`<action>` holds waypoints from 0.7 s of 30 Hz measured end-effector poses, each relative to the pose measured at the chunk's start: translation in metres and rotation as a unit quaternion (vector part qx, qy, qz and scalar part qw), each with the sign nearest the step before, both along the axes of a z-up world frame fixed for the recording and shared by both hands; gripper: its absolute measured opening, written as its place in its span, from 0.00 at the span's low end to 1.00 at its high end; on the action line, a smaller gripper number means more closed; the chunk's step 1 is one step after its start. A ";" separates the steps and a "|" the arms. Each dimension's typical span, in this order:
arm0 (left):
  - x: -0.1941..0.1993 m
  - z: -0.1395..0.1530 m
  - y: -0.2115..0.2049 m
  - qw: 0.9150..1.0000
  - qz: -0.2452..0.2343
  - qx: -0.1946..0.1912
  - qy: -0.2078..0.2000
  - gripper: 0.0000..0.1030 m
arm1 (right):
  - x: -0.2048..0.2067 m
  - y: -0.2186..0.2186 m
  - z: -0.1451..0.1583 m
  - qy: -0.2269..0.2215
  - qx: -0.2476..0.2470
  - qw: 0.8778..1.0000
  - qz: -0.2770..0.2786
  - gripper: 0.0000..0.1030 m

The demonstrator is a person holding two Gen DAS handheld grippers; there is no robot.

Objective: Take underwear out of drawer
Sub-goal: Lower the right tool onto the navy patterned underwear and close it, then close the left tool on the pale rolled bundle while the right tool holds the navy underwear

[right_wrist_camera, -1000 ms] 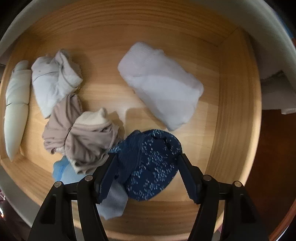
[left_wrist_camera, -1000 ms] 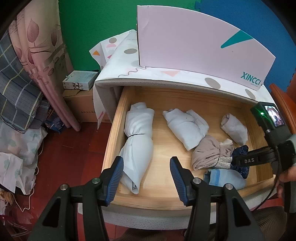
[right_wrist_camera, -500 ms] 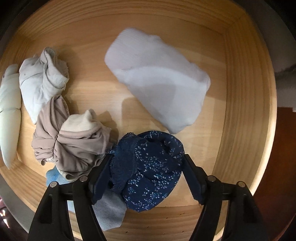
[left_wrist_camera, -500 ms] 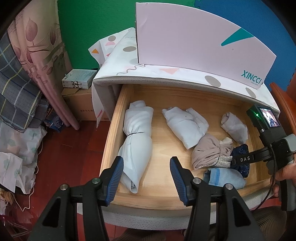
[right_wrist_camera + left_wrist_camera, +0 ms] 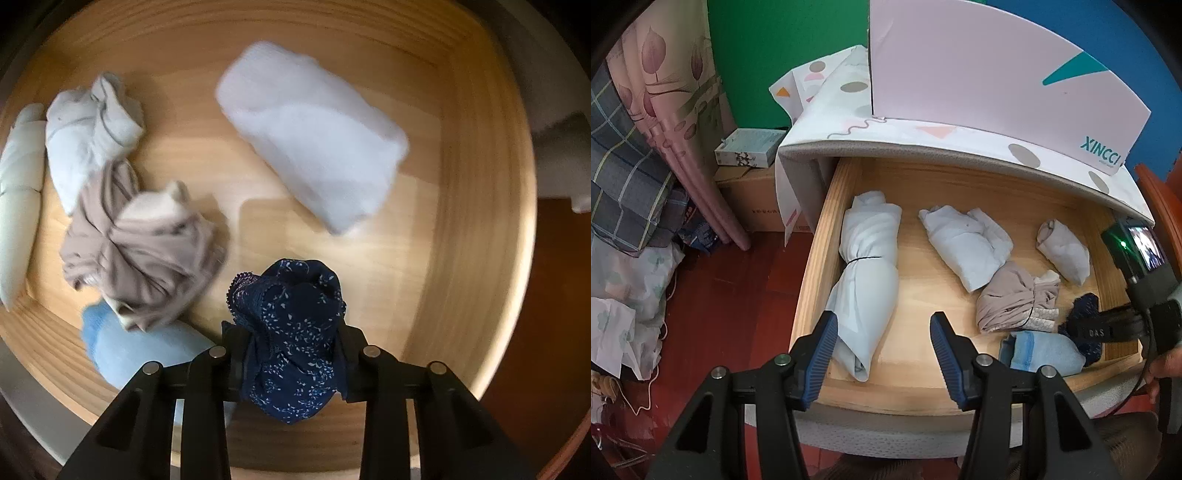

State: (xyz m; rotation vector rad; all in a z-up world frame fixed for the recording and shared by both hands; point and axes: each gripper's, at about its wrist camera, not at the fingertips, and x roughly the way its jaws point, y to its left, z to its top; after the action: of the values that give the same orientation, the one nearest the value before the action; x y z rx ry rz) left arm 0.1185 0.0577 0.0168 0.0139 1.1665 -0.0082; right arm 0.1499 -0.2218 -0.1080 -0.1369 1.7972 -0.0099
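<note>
right gripper: the right gripper (image 5: 291,354) was clenched on the navy floral underwear (image 5: 291,332); a second earlier its jaws stood wide on either side of the bundle, and now the cloth was bunched up between the pads.
meaning for the task: the grasp looked made, so what remained was the lift up and out of the drawer (image 5: 812,266).
underwear's place: it sat at the near right corner of the drawer, low over the wooden floor; whether it had already left the wood could not be told.
left gripper: the left gripper (image 5: 882,354) hung released over the drawer's front edge with nothing between its blue pads, just as it had a second before.
near neighbours: a light blue folded piece (image 5: 122,350) lay just beside the underwear on the left, and a taupe bundle (image 5: 140,251) rested partly on that blue piece; neither was in the grip as far as could be seen.
further in: a white folded piece (image 5: 314,147) lay apart toward the back right, a pale crumpled garment (image 5: 92,129) at the back left, and a long tied white roll (image 5: 864,280) along the left wall.
beyond the drawer: a pink board (image 5: 997,85) stood on the patterned top above it.
hidden or unclear: the right pads were buried in the cloth, so how deep the bite went was not visible; the right view was blurred away from the gripper; in the left view the underwear was mostly covered by the right gripper's body.
</note>
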 end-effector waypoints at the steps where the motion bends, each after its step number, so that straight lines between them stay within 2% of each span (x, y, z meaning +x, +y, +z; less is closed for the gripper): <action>1: 0.001 -0.001 0.001 1.000 0.001 -0.001 0.004 0.52 | -0.003 -0.004 -0.001 0.001 -0.005 1.000 -0.002 0.28; 5: 0.003 -0.005 0.003 1.000 -0.004 -0.014 0.021 0.52 | -0.016 -0.018 -0.002 0.000 -0.019 1.000 -0.010 0.27; 12: 0.012 -0.017 0.009 0.997 -0.007 -0.046 0.067 0.52 | -0.036 -0.038 -0.001 -0.010 -0.010 1.000 -0.027 0.27; 21: 0.045 -0.025 0.014 0.995 -0.009 -0.017 0.093 0.52 | -0.030 -0.036 -0.006 -0.007 0.004 1.000 -0.026 0.27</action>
State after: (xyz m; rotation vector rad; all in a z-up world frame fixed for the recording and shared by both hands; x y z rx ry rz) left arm 0.1635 0.0718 -0.0078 -0.0072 1.3531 -0.0459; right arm 0.1195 -0.2577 -0.1140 -0.0839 1.7870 -0.0395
